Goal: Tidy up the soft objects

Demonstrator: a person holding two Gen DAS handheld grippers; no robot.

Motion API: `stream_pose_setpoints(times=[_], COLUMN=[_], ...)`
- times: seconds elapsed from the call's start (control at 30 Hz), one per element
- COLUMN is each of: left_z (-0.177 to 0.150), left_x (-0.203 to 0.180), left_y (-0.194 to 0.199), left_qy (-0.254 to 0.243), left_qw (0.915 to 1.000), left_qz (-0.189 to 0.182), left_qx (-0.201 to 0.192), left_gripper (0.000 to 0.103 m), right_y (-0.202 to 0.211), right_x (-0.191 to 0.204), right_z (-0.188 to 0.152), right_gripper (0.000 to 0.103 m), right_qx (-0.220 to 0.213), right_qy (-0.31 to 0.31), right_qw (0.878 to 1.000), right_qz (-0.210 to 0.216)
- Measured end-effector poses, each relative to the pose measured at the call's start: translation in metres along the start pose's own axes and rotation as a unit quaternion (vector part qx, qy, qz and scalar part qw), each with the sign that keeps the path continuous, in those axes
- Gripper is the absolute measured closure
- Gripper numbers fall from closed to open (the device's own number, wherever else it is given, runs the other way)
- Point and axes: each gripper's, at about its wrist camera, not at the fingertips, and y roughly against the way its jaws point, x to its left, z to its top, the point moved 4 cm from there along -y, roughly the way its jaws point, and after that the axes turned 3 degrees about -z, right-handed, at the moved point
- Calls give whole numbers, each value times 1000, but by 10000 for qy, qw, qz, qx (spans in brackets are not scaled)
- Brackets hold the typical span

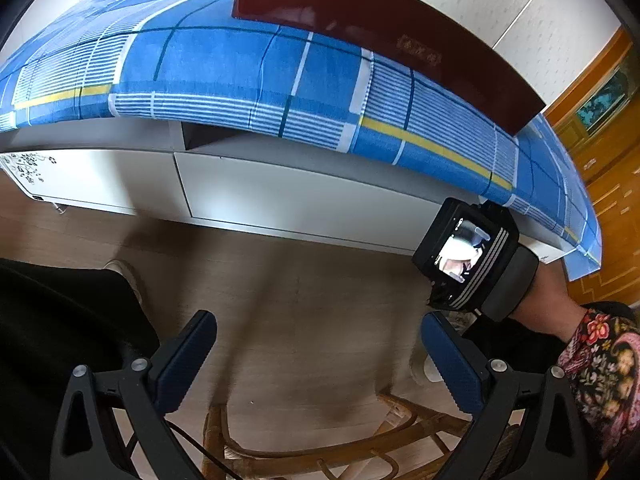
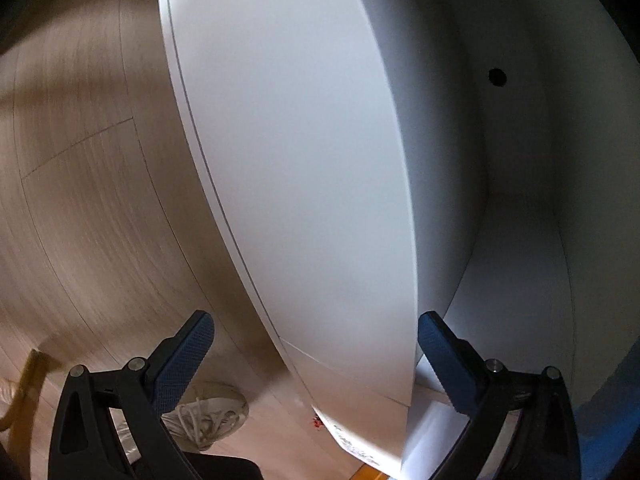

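Observation:
A blue checked cloth with white and yellow stripes covers the top of a low white cabinet. My left gripper is open and empty, held above the wooden floor in front of the cabinet. My right gripper is open and empty, with its fingers on either side of the edge of a white cabinet panel; its right finger reaches into the hollow white compartment. The right gripper's body and the hand holding it show at the cabinet's right end in the left wrist view.
A dark red board stands on the cloth against the wall. A rattan chair is below the left gripper. A white shoe rests on the wooden floor. Wooden doors are at the right.

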Motion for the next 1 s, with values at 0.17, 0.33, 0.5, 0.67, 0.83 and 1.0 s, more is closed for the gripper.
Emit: stream_pose_setpoints(times=[0.17,0.33,0.5,0.67,0.83,1.0], left_z=[2,16,24,29,28,37], left_x=[-4,-13,-31,-39,-41,-38], left_y=[-1,-8,-32,-63,-99,-137], left_qy=[-80,-595,-1876,-2895,-3851,-4503], left_qw=[9999,9981,9795,9490,9067,8700], left_qz=[85,28,463,916,1306,1573], left_qx=[39,131,562,850,1119,1253], left_gripper=[0,0,0,0,0,0], right_y=[-6,-3,0,9,15,17], right_x=[-2,6,15,20,27,30], right_z=[-3,-7,-11,-15,-18,-21], right_gripper=[0,0,0,0,0,0], right_qx=[-7,35,69,21,13,-34], right_qy=[221,560,722,743,932,963], right_qw=[9997,9984,9972,9971,9953,9949], right_qz=[43,-117,-201,-137,-256,-291])
